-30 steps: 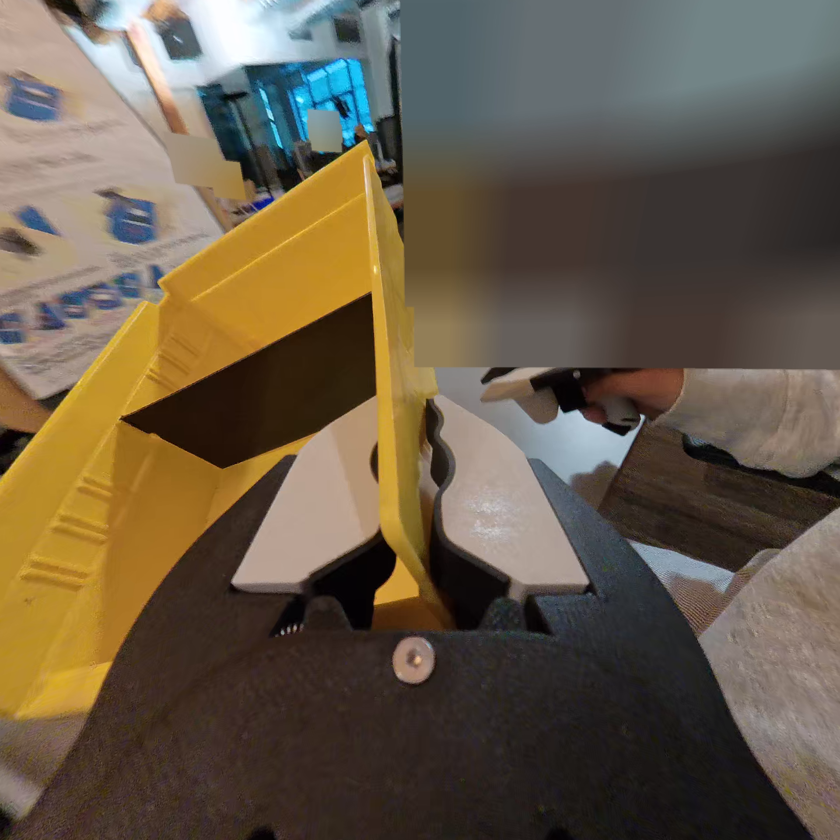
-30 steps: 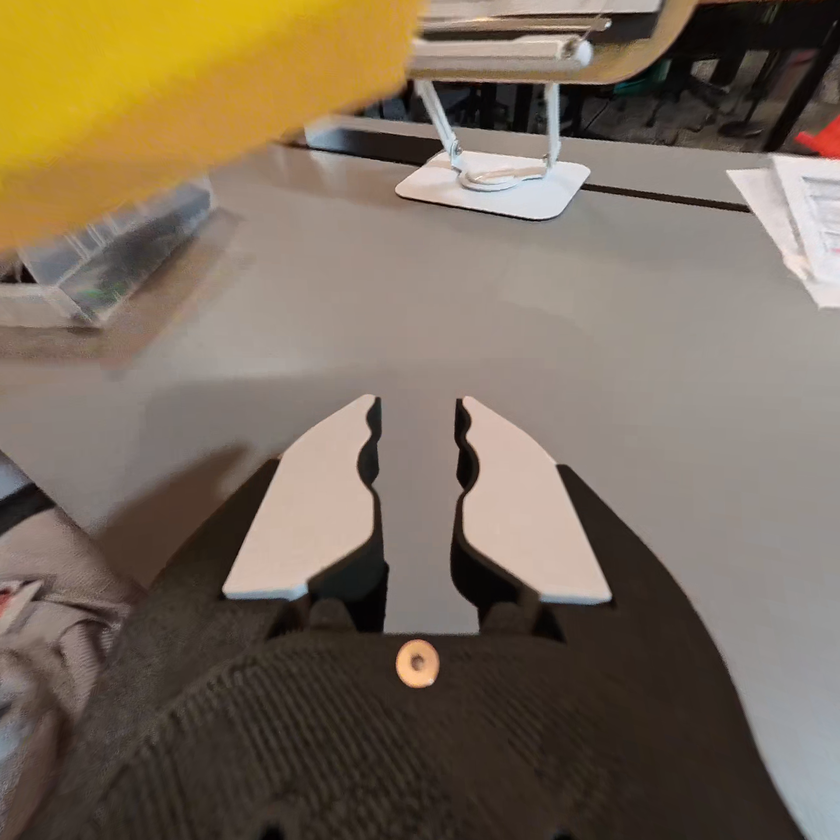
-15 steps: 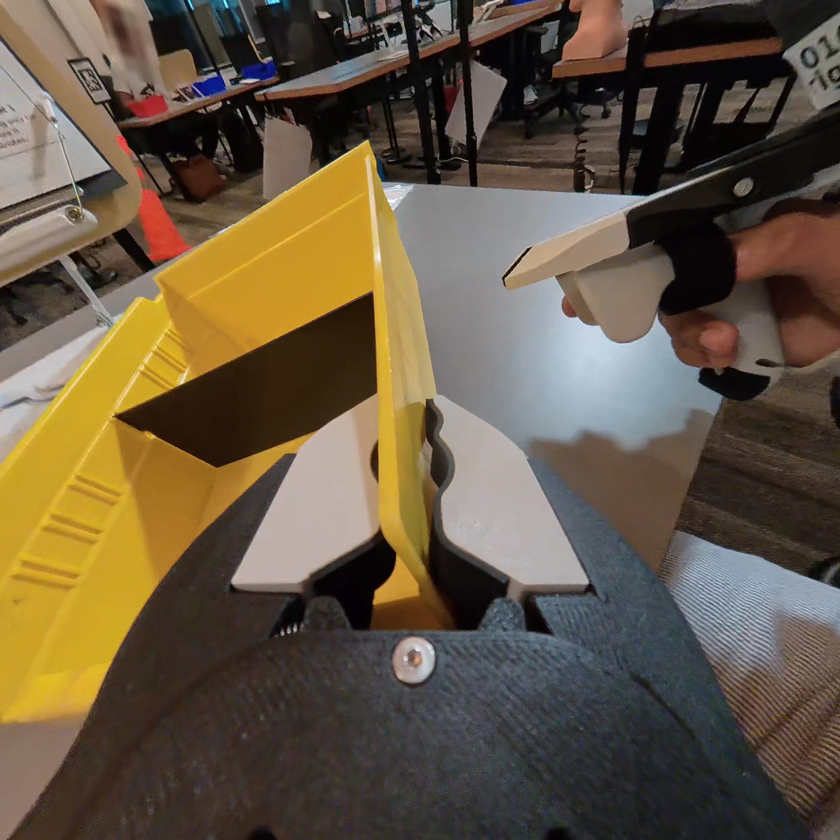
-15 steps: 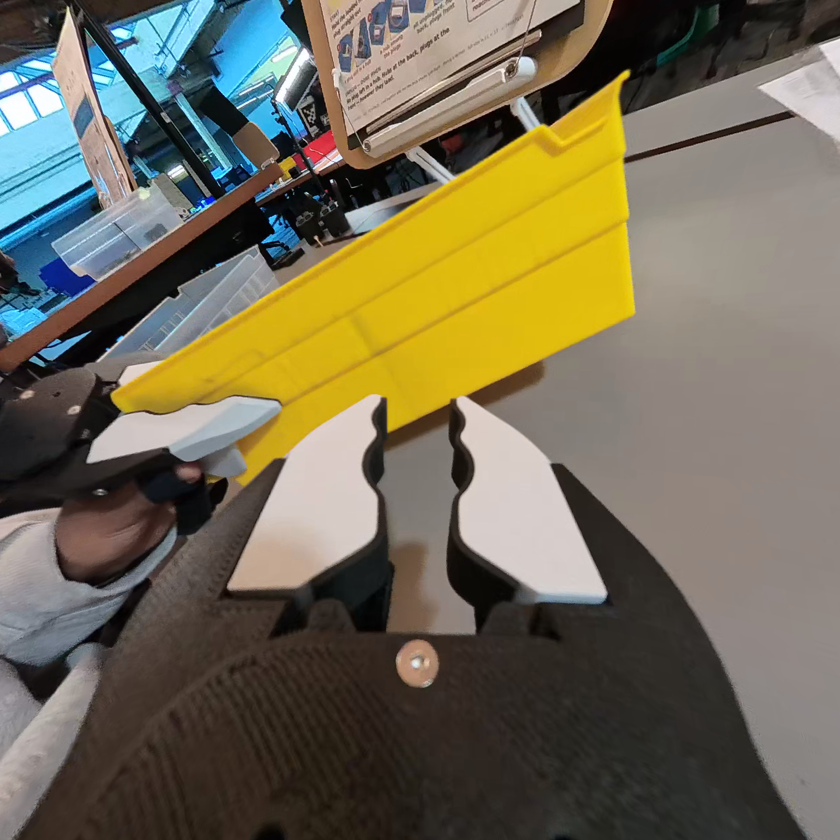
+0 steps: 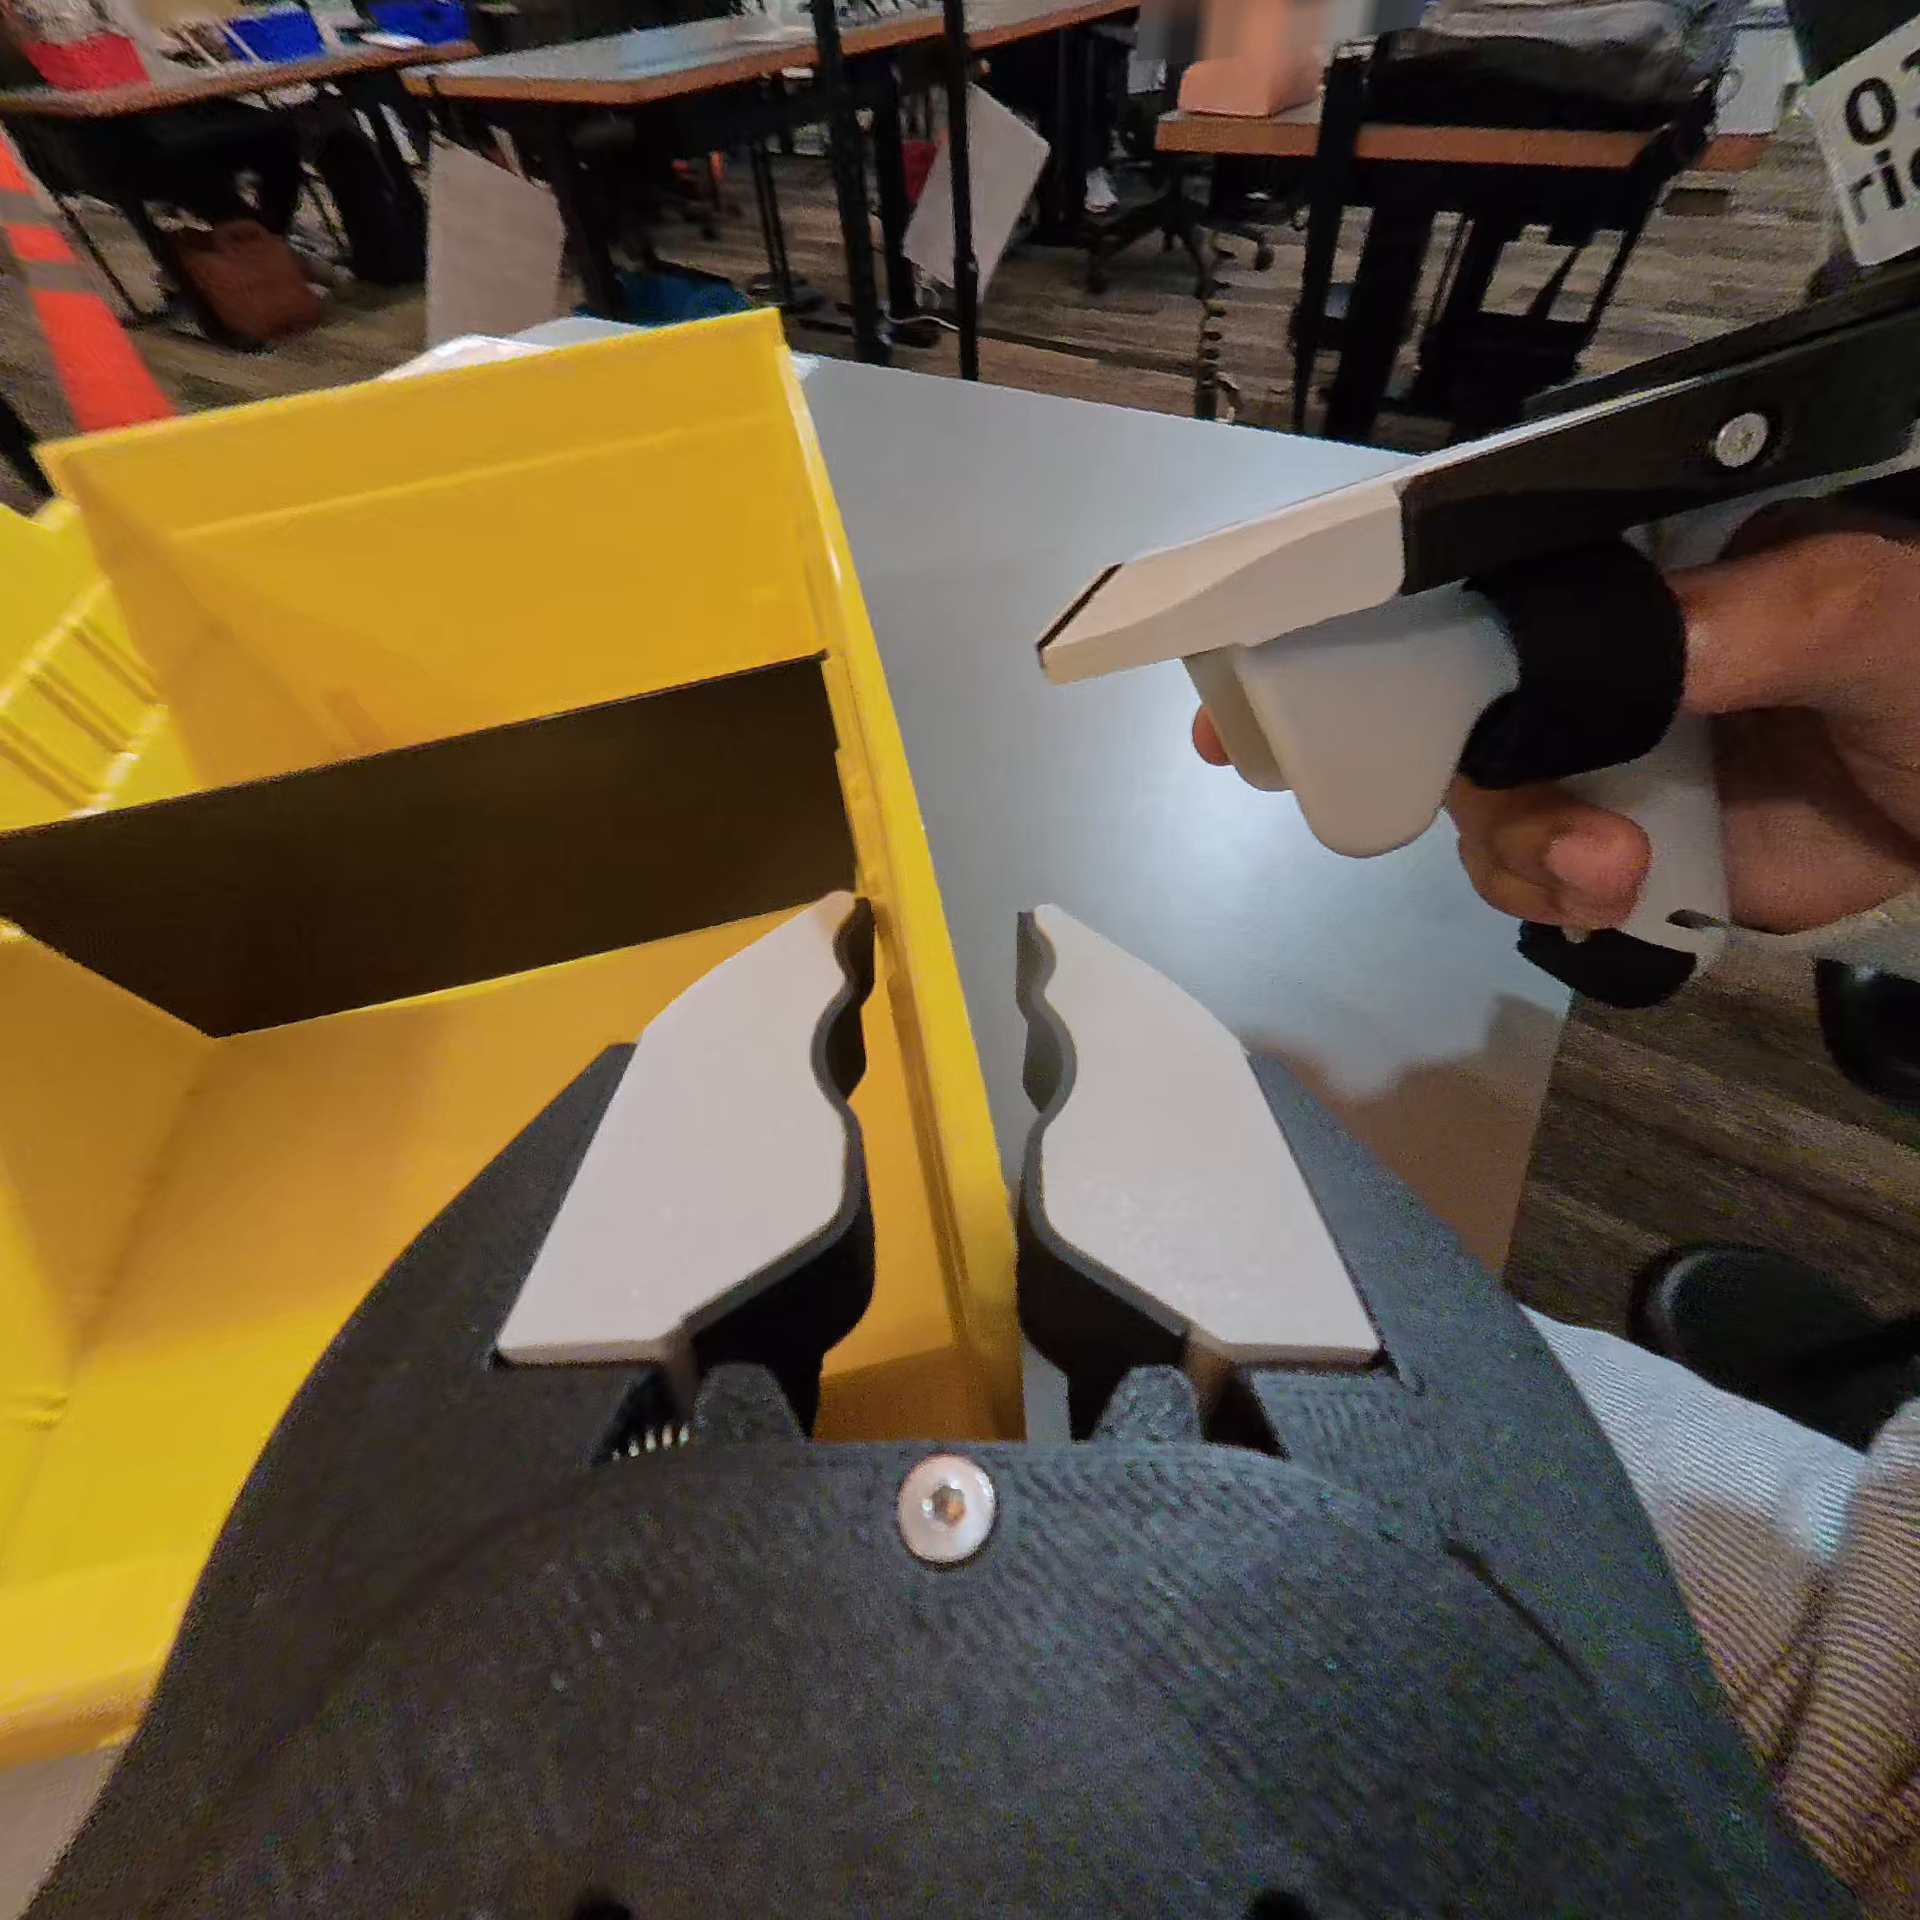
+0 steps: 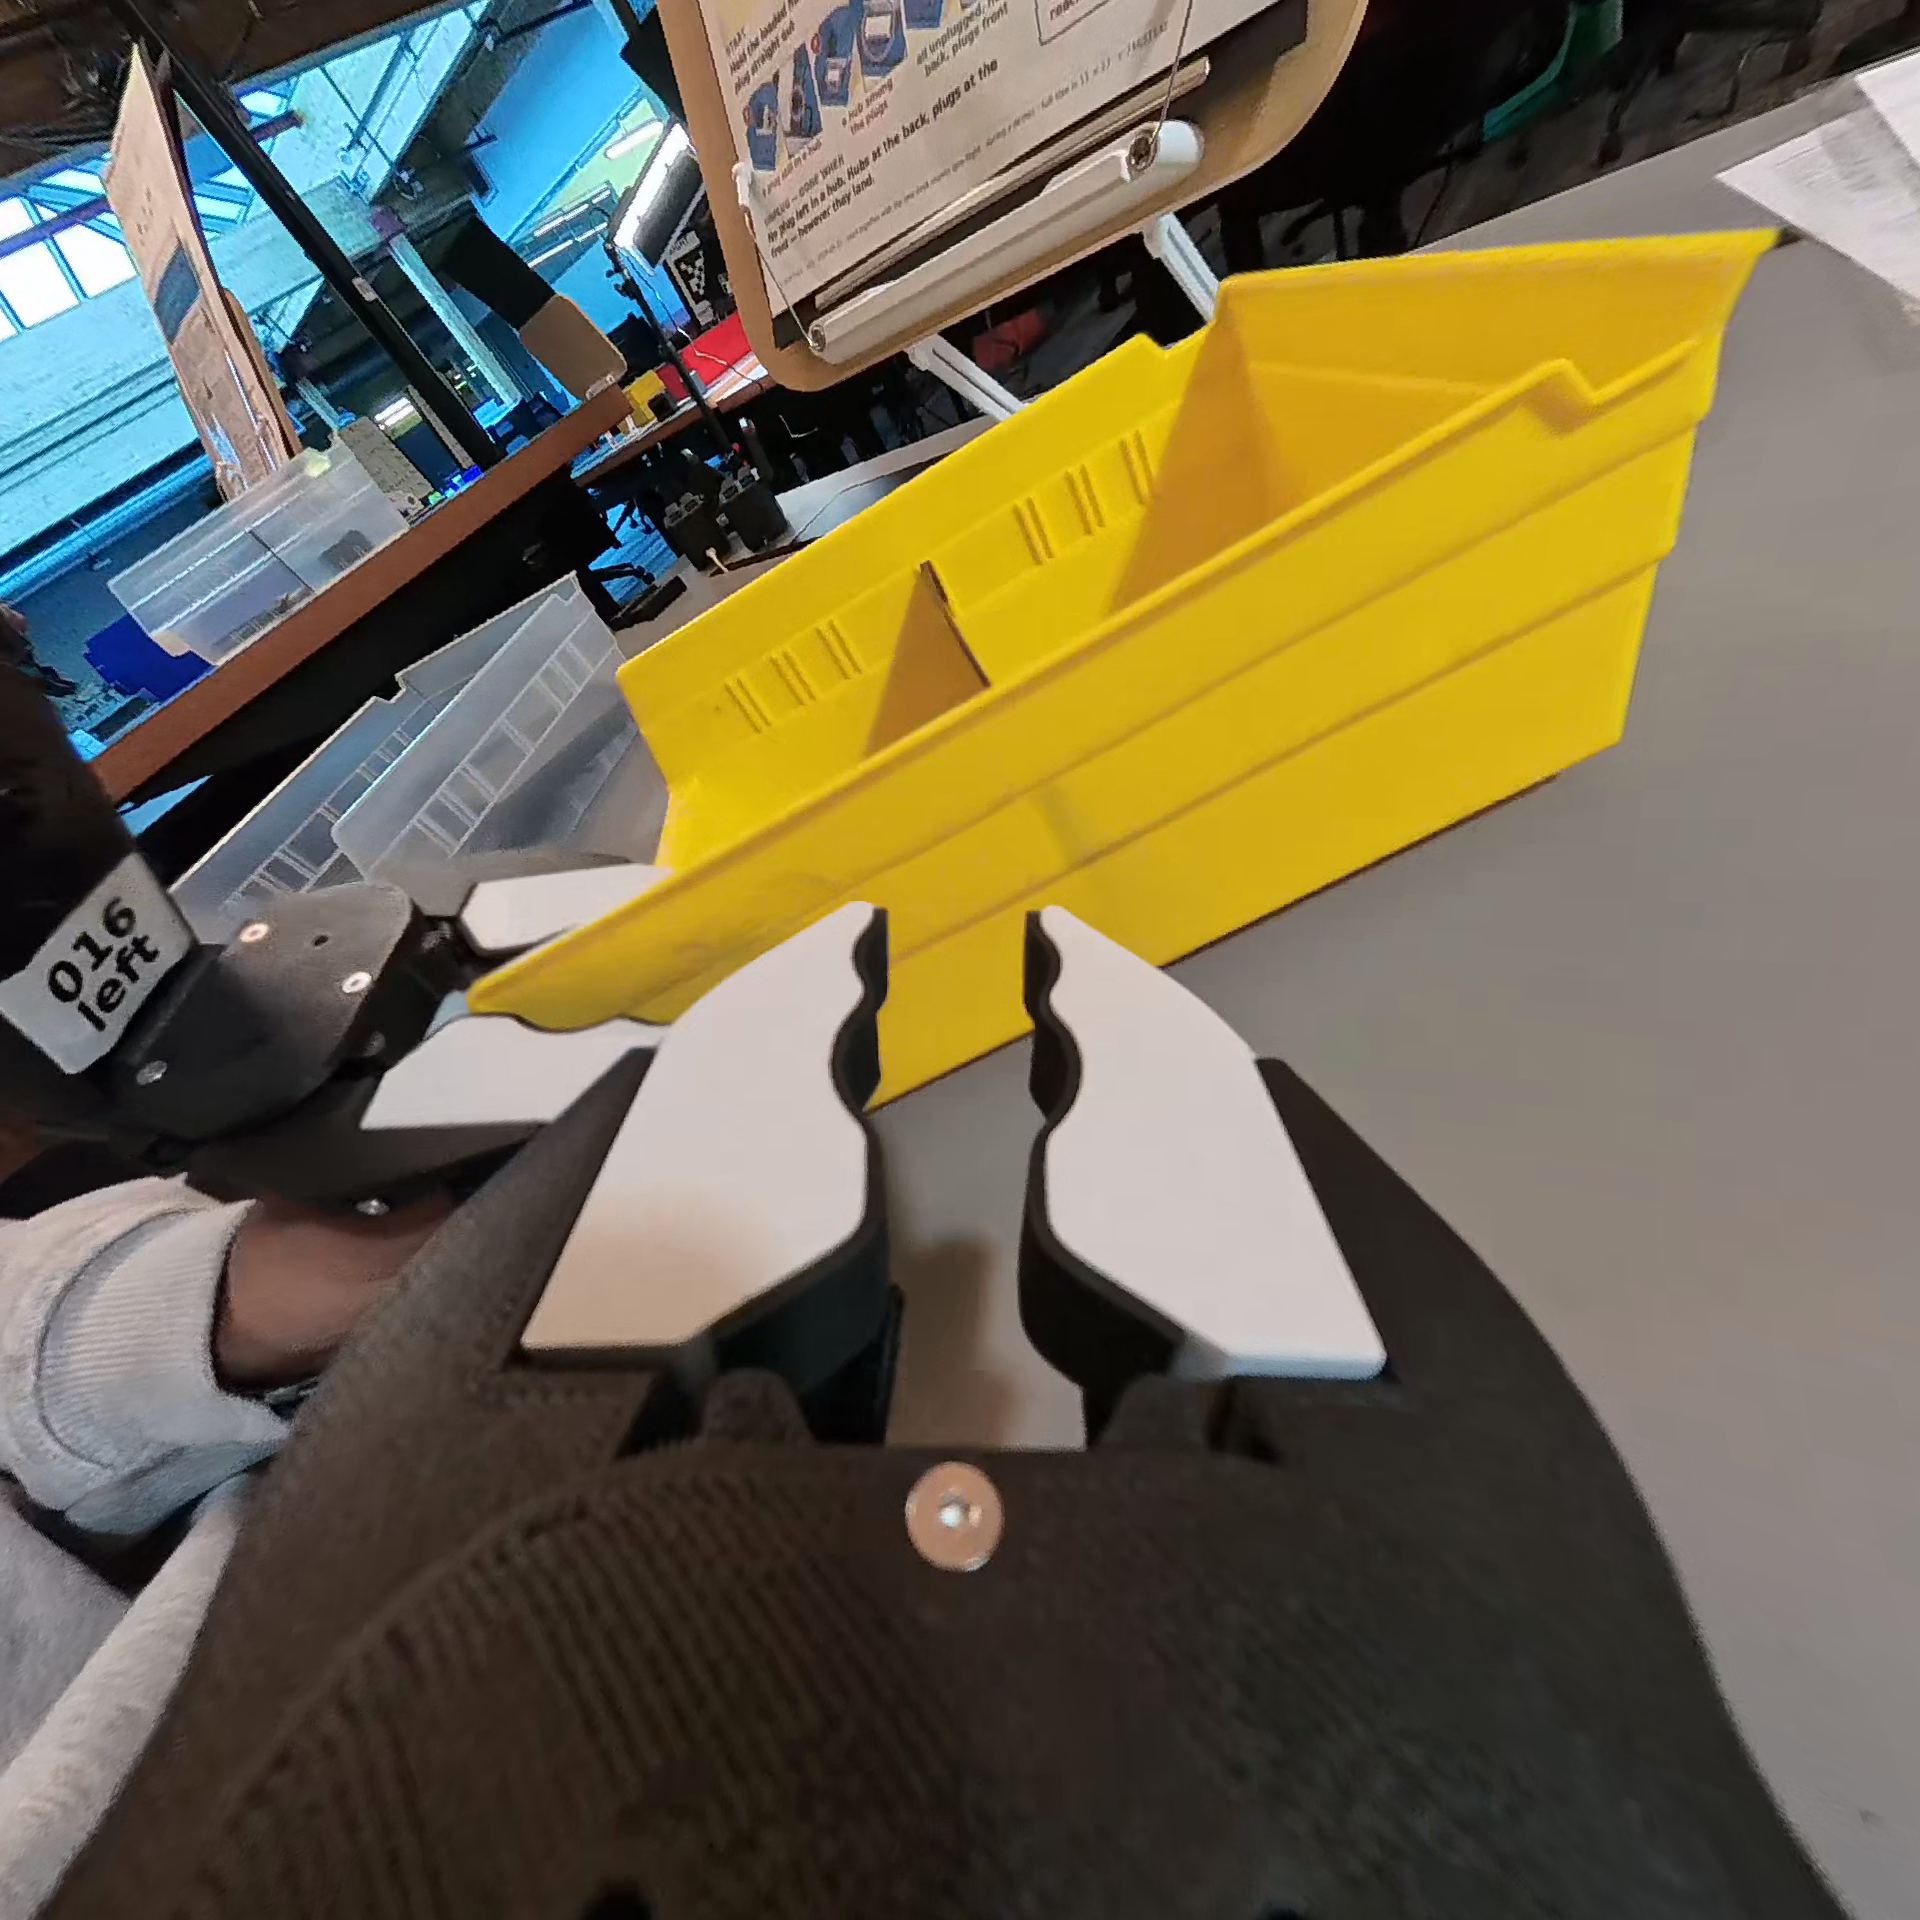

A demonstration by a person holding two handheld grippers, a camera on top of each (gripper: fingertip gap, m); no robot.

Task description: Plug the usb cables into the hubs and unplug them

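No USB cable or hub shows in either view. A yellow plastic bin [image 5: 468, 540] with a black divider [image 5: 468, 831] sits on the grey table [image 6: 1558, 1143]. It also shows in the right wrist view [image 6: 1299, 727]. My left gripper [image 5: 940, 920] is open, with its jaws astride the bin's near side wall and a gap on the right side. It shows in the right wrist view [image 6: 613, 966] at the bin's left end. My right gripper [image 6: 956, 925] is open and empty, just above the table beside the bin. It shows in the left wrist view [image 5: 1070, 639], to the right of the bin.
An instruction board on a white stand [image 6: 987, 156] stands behind the bin. Clear plastic bins [image 6: 416, 769] lie at the left. Papers [image 6: 1849, 156] lie at the far right. The table's edge [image 5: 1538, 1091] is close on the right in the left wrist view.
My left gripper was shut on the bin's side wall and has opened. The bin has come down from mid-air onto the table. My right gripper stays open.
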